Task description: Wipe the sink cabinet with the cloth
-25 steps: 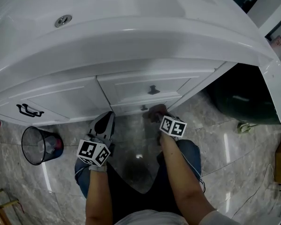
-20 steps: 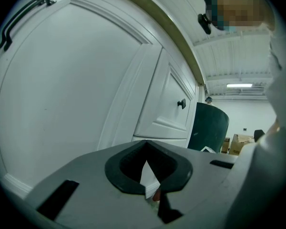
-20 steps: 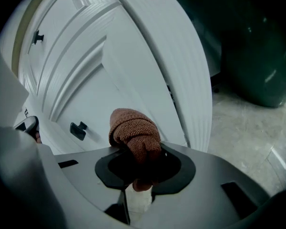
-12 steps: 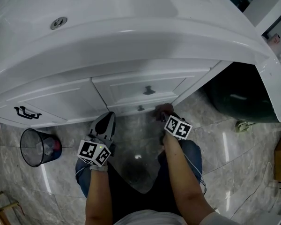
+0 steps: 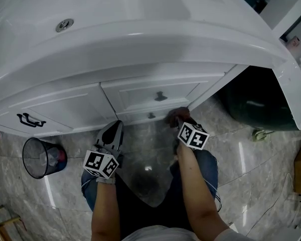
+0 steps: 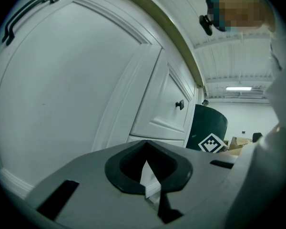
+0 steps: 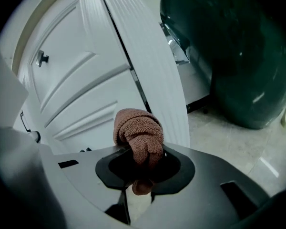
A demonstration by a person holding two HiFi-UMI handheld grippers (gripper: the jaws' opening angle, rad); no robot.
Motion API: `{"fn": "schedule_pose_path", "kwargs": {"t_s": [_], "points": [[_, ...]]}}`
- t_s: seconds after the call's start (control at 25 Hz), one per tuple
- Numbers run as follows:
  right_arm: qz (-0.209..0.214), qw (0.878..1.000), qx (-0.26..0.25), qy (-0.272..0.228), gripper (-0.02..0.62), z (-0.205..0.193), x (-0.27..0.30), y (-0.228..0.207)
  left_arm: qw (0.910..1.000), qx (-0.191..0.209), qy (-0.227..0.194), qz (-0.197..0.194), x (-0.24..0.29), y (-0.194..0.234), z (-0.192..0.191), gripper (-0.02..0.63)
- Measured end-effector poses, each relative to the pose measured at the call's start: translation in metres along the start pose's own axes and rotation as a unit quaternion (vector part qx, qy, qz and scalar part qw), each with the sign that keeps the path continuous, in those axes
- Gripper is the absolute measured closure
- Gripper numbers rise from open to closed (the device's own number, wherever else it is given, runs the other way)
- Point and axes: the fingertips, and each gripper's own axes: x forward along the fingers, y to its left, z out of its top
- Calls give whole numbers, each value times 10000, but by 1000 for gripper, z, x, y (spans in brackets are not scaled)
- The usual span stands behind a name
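Checking the right gripper [image 7: 138, 168]; what's it got?

Clenched on the cloth [image 7: 139, 135]; brown terry wad, pokes out past the jaws at 12.

Where's the cloth on the cabinet [image 5: 65, 102]?

Head view: low on the front, by the right corner post [image 7: 152, 75]; lower knob [image 5: 151, 115] just at its 9; upper knob [image 5: 161, 96] at its 11. Looks pressed to the panel; can't confirm contact.

Left gripper [image 6: 145, 168]?

Jaws closed, nothing held; a thin pale sliver shows at the seam. It points at the door; door handle [image 6: 24, 15] at 10 in its own view. Head view puts it at the cloth's 8, off the cabinet, over the floor [image 5: 251, 159].

Anything else around?

Sink [image 5: 140, 14] overhangs the cabinet at 12; mesh bin [image 5: 41, 157] at the left gripper's 9, near but apart; dark green tub [image 5: 256, 104] at the cloth's 3, past the corner post. Person's knees sit under both grippers at 6.
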Motion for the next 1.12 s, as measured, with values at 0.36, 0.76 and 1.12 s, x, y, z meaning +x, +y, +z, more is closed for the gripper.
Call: {"fn": "schedule_pose_path", "kwargs": {"t_s": [0.36,0.76,1.12], "points": [[124,9979,-308,-553,497,52,-32,23,9999,47,-24,-135,-8,2,7,597],[123,9955,-674,-655,499,62,-40,49,9998,86,-28,-194,-15,5,9,597],[387,9934,-862,-655,500,51,-39,86,9997,92,-194,-147,-26,8,24,597]]}}
